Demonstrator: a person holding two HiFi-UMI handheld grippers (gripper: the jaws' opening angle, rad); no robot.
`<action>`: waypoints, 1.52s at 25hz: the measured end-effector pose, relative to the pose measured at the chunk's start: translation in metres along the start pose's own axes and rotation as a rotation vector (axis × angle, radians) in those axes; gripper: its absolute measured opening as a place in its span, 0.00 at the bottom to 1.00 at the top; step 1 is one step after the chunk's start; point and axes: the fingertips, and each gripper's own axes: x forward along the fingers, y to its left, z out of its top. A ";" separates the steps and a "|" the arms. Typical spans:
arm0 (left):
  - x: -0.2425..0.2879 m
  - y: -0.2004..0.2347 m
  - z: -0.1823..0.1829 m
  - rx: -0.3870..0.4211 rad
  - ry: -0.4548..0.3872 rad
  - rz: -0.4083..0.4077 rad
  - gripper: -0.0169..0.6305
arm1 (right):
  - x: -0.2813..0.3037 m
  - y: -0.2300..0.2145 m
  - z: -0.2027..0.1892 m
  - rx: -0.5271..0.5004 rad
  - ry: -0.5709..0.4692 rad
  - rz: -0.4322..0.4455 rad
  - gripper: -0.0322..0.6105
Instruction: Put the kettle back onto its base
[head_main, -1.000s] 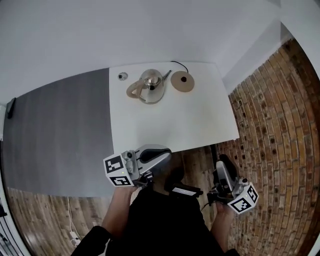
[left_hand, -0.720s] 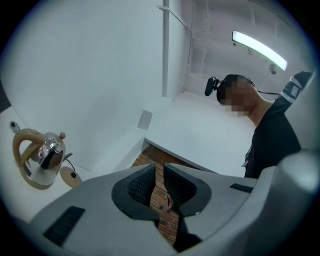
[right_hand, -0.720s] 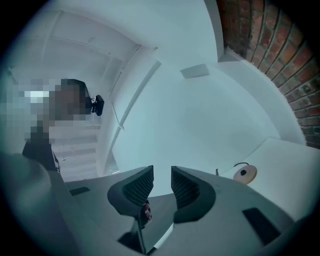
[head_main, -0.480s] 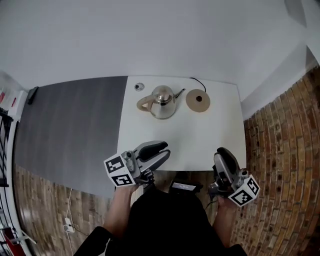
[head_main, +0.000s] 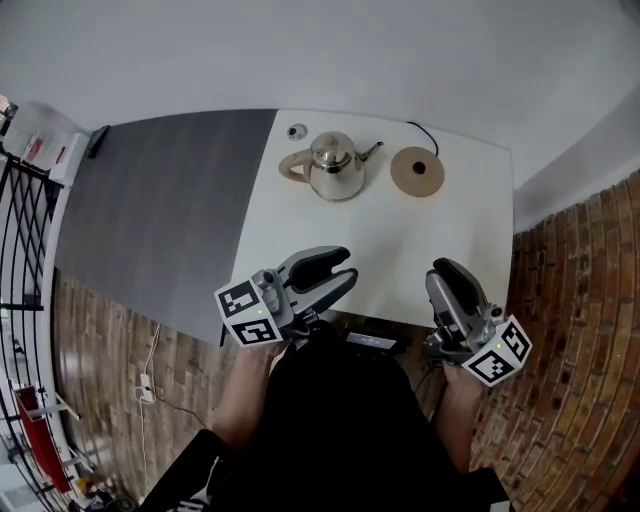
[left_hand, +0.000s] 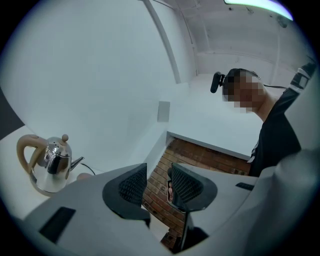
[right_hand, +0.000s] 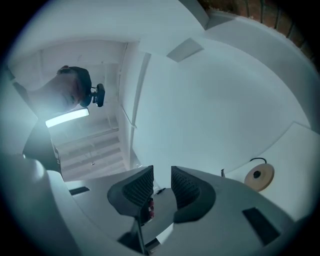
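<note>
A shiny steel kettle (head_main: 335, 168) with a tan handle stands on the white table (head_main: 400, 240) at its far side, left of its round tan base (head_main: 417, 171). The kettle is off the base, with a small gap between them. My left gripper (head_main: 348, 268) hovers over the table's near edge, well short of the kettle (left_hand: 52, 162); its jaws have just been opening, are open, and hold nothing. My right gripper (head_main: 443, 268) is at the near right edge, jaws a little apart with nothing between them. The base (right_hand: 259, 176) shows far off in the right gripper view.
A black cord (head_main: 422, 130) runs from the base to the table's back edge. A small round fitting (head_main: 297, 131) sits at the far left corner. A grey floor panel (head_main: 170, 200) lies left of the table, brick floor (head_main: 570, 260) on the right, a black railing (head_main: 25, 220) at far left.
Both grippers have come forward from below the table's near edge to over it. The left jaws went from shut to open. Kettle and base have not moved on the table.
</note>
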 end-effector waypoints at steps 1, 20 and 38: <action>0.002 0.000 -0.002 0.004 0.004 0.015 0.26 | 0.000 -0.005 -0.001 0.007 0.006 0.010 0.23; -0.004 0.090 0.020 0.090 0.059 0.134 0.47 | 0.046 -0.015 -0.001 -0.045 0.040 -0.040 0.23; -0.064 0.309 0.006 0.342 0.335 0.333 0.50 | 0.092 -0.014 -0.030 -0.116 0.129 -0.299 0.23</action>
